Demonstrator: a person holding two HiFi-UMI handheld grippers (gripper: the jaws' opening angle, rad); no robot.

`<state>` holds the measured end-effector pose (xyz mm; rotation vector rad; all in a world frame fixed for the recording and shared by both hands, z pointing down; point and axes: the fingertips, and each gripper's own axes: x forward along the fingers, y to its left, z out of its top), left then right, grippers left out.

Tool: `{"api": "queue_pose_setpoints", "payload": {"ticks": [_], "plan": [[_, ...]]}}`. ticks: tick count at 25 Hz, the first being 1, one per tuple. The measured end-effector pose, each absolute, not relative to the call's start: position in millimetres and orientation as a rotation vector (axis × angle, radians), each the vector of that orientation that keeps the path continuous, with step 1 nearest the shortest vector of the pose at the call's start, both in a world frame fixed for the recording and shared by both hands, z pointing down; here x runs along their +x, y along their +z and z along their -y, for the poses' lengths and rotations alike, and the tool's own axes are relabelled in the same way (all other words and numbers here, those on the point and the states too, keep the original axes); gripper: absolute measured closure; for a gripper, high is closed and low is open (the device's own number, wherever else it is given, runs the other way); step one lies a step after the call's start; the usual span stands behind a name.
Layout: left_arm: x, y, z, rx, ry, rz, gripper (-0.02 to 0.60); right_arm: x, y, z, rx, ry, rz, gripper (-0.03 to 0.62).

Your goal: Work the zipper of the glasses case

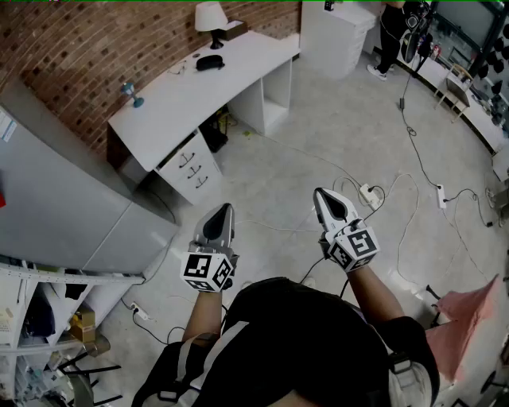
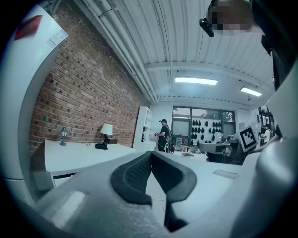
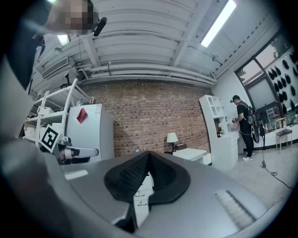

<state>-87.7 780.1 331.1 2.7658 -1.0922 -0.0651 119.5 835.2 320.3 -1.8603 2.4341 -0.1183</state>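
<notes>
A dark oval glasses case (image 1: 210, 61) lies on the white desk (image 1: 159, 107) against the brick wall, close to a small lamp (image 1: 211, 17). The left gripper view shows the case (image 2: 101, 146) as a small black shape far off on the desk. Both grippers are held level in front of the person's body, well short of the desk and over the floor. My left gripper (image 1: 225, 209) is shut with nothing between its pads (image 2: 135, 174). My right gripper (image 1: 320, 193) is also shut and empty, its pads (image 3: 160, 174) pressed together.
A drawer unit (image 1: 191, 171) stands under the desk. A grey cabinet (image 1: 56, 207) is at the left, with shelving below it. Cables and a power strip (image 1: 370, 193) lie on the floor at the right. Another person (image 1: 394, 32) stands at the far counter.
</notes>
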Motion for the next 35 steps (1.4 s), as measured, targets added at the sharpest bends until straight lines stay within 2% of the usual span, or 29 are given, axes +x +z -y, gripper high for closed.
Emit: {"api": "queue_pose_setpoints", "payload": {"ticks": [16, 17, 19, 20, 21, 24, 26, 30, 35], "plan": [[-73, 328, -794, 2.745, -0.079, 1.113, 0.581, 125, 310, -844, -1.694, -0.15, -2.414, 0.584], [-71, 328, -796, 2.743, -0.086, 1.121, 0.581, 126, 308, -845, -1.676, -0.143, -2.419, 0.555], [-65, 327, -802, 2.74, -0.097, 1.136, 0.58, 130, 305, -850, -1.631, -0.139, -2.431, 0.455], [-61, 326, -806, 2.738, -0.101, 1.143, 0.518, 133, 304, -852, -1.608, -0.141, -2.434, 0.385], [-58, 326, -810, 2.733, -0.105, 1.152, 0.422, 137, 302, -855, -1.587, -0.142, -2.435, 0.318], [-48, 327, -817, 2.714, -0.101, 1.213, 0.236, 145, 299, -862, -1.533, -0.135, -2.451, 0.207], [-41, 330, -822, 2.695, -0.078, 1.266, 0.17, 150, 299, -865, -1.5, -0.141, -2.474, 0.178], [-23, 336, -837, 2.639, -0.055, 1.32, 0.152, 163, 295, -874, -1.443, -0.142, -2.493, 0.13], [-6, 339, -845, 2.619, -0.03, 1.341, 0.152, 179, 310, -872, -1.497, -0.065, -2.62, 0.128]]}}
